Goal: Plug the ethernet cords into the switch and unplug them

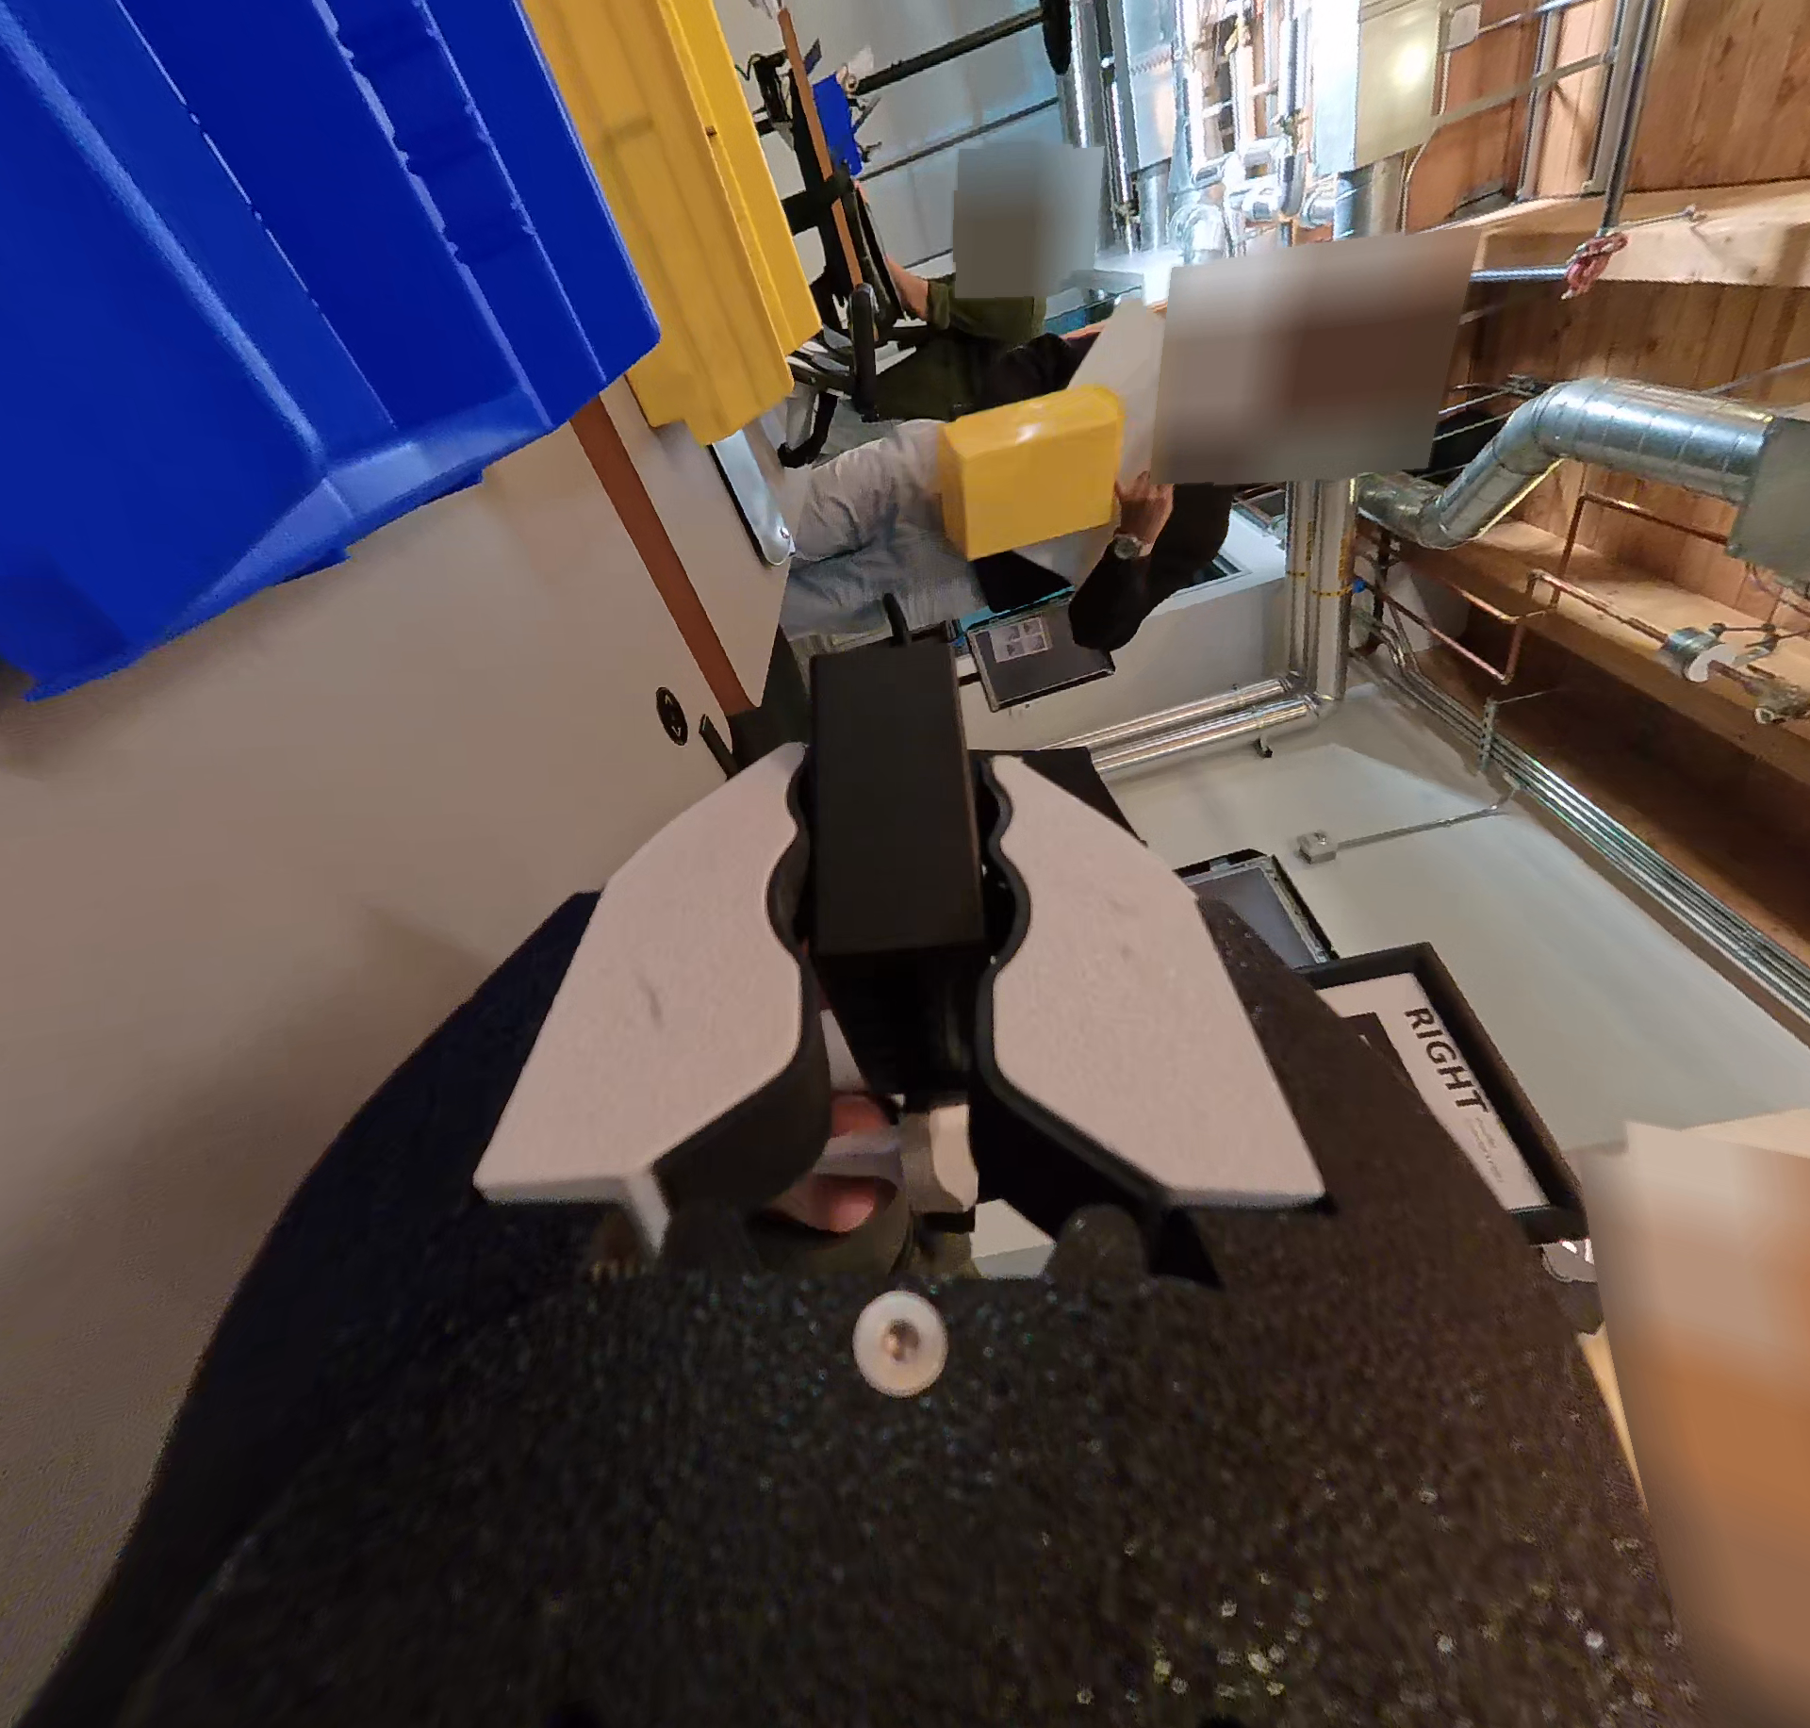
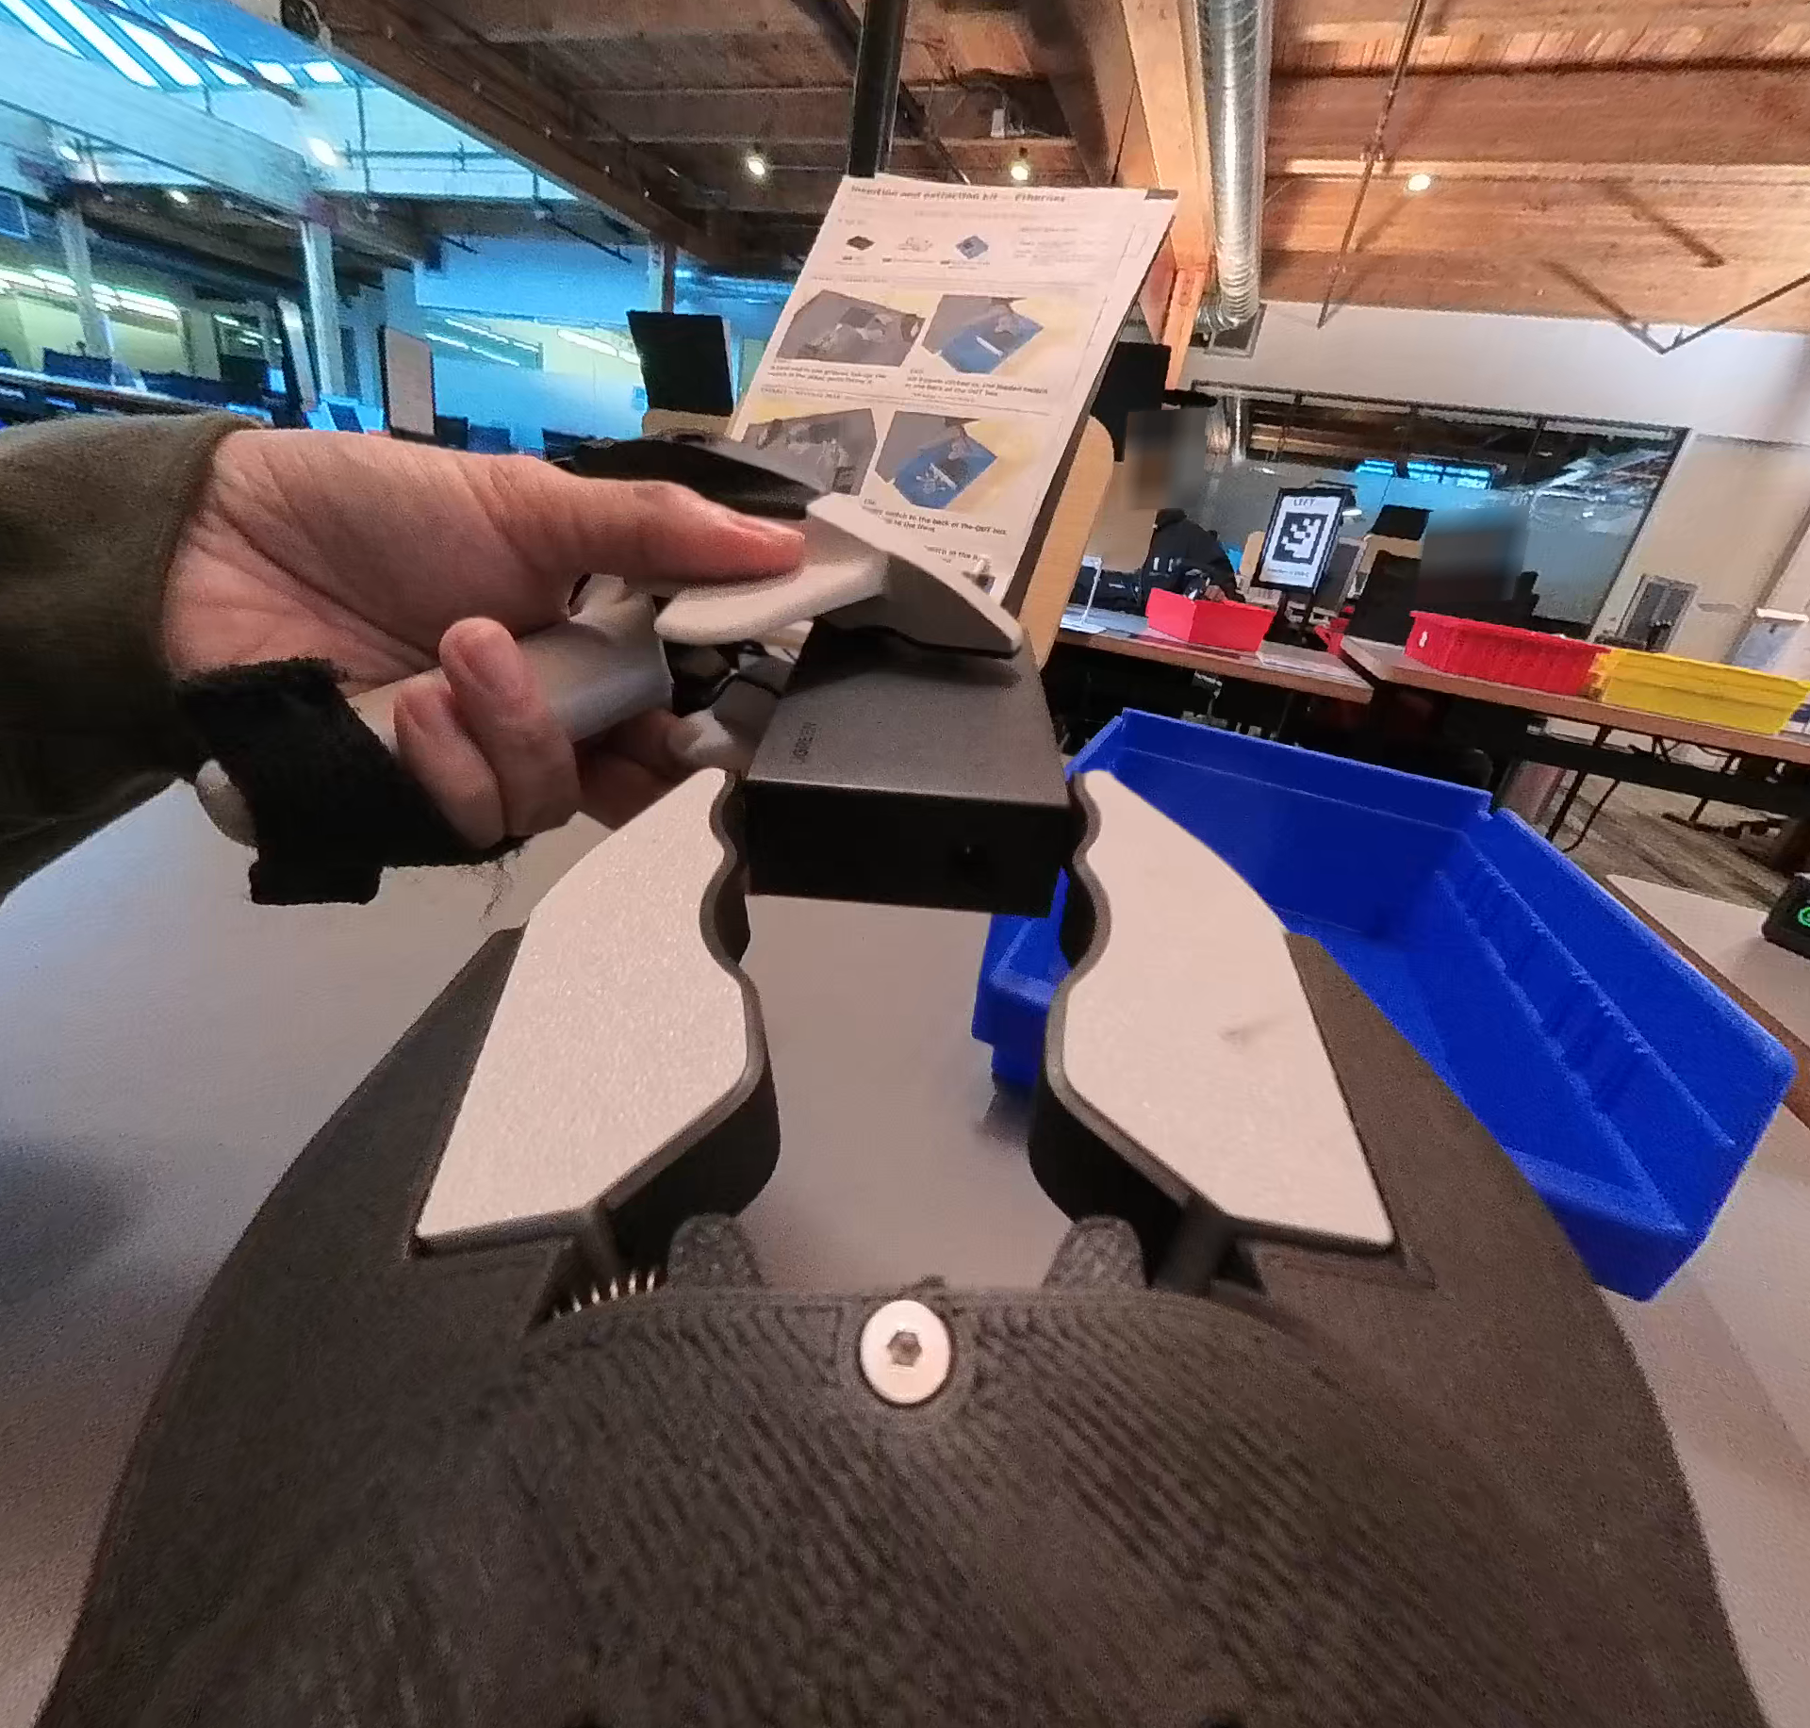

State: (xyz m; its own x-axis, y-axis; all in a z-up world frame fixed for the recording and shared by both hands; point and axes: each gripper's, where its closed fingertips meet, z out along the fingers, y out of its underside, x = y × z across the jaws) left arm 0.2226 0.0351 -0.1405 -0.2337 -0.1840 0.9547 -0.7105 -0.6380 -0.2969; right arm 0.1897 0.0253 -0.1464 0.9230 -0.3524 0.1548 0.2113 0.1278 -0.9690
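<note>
Left wrist view: my left hand-held gripper is clamped on the black switch, held up in the air, view rolled sideways, blue bin at upper left. No cords visible anywhere. Right wrist view: hand at left holds that gripper; my right hand-held gripper sits apart, fingers flanking the switch end, contact unclear. Bin on the table to the right. Risks, I'd say: a two-gripper handover could twist the switch loose and drop it; ports not visible, so orientation may be wrong for plugging.
</note>
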